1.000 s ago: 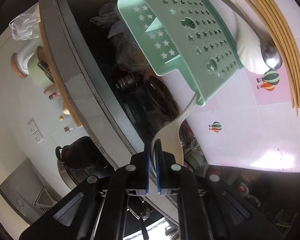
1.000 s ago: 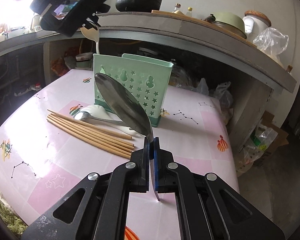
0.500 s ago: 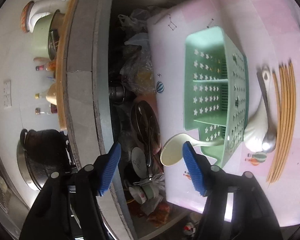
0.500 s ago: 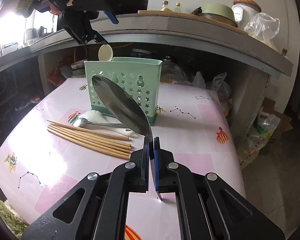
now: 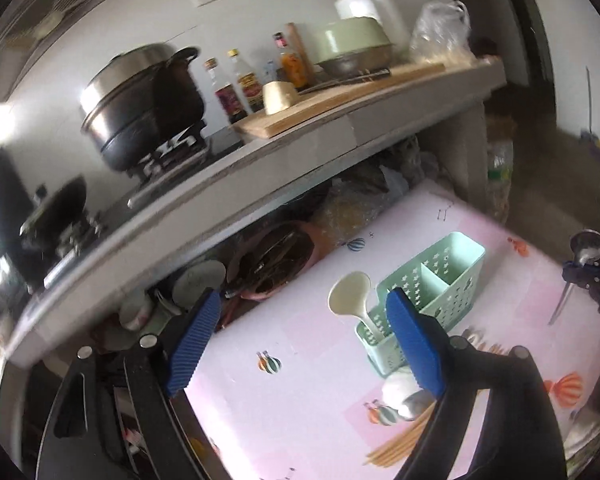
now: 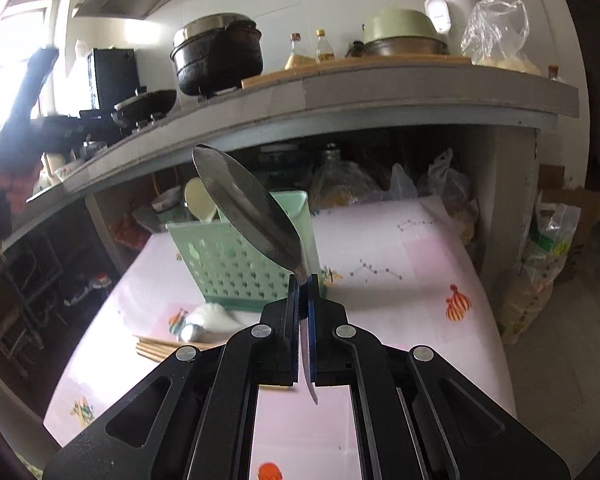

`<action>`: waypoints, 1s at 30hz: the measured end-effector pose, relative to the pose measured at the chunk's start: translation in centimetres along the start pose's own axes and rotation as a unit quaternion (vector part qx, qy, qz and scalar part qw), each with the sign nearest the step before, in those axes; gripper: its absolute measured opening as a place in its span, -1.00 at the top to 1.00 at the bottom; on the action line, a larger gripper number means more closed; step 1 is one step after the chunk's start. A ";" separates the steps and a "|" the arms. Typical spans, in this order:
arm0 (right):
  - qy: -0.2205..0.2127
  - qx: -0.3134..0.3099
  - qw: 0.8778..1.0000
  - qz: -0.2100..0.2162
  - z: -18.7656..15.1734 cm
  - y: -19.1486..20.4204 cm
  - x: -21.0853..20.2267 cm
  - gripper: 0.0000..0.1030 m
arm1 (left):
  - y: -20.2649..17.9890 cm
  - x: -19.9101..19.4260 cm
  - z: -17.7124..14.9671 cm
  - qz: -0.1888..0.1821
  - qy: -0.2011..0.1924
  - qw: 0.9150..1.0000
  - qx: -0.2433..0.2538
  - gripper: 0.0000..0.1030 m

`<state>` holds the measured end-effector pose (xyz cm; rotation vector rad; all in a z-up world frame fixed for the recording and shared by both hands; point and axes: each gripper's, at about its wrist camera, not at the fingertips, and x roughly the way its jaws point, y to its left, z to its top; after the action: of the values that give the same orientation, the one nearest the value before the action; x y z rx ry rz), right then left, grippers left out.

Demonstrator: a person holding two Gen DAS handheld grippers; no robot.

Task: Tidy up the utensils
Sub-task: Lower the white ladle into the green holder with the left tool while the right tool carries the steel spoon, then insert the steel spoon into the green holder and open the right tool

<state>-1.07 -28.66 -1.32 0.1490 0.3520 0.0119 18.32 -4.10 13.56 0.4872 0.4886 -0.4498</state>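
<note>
A mint green utensil holder (image 5: 440,288) stands on the pink table; it also shows in the right wrist view (image 6: 236,264). A cream spoon (image 5: 350,296) stands in its end compartment, bowl up, also seen in the right wrist view (image 6: 199,200). My left gripper (image 5: 304,340) is open and empty, above and left of the holder. My right gripper (image 6: 303,280) is shut on a metal spoon (image 6: 248,208), bowl up, in front of the holder. Chopsticks (image 5: 400,444), a white spoon (image 5: 396,388) and another metal spoon (image 5: 414,402) lie beside the holder.
A grey counter (image 6: 340,96) with a black pot (image 6: 220,56), bottles and bowls overhangs the table's far edge. Bowls and bags crowd the shelf (image 5: 276,260) under it. The table's pink cloth (image 6: 400,264) extends right of the holder.
My left gripper opened, let go of the cream spoon in the holder and drew back upward. My right gripper moved closer to the holder with the metal spoon.
</note>
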 end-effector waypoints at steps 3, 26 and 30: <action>-0.033 0.003 0.999 0.021 3.3 0.5 0.6 0.96 | -0.4 -1.7 -4.9 -0.019 -0.009 0.996 -0.086 -0.62; 0.029 0.022 0.999 -0.003 8.3 1.4 15.5 0.96 | -4.8 0.5 -20.3 -0.076 0.004 0.962 -0.261 -0.67; 0.056 -0.006 0.998 -0.030 7.3 1.8 16.4 0.96 | -4.7 0.9 -20.7 -0.076 0.005 0.959 -0.272 -0.67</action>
<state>16.85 -27.35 0.09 0.1258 0.4681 -0.0365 9.75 3.02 -4.54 -0.0794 0.6355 -0.4379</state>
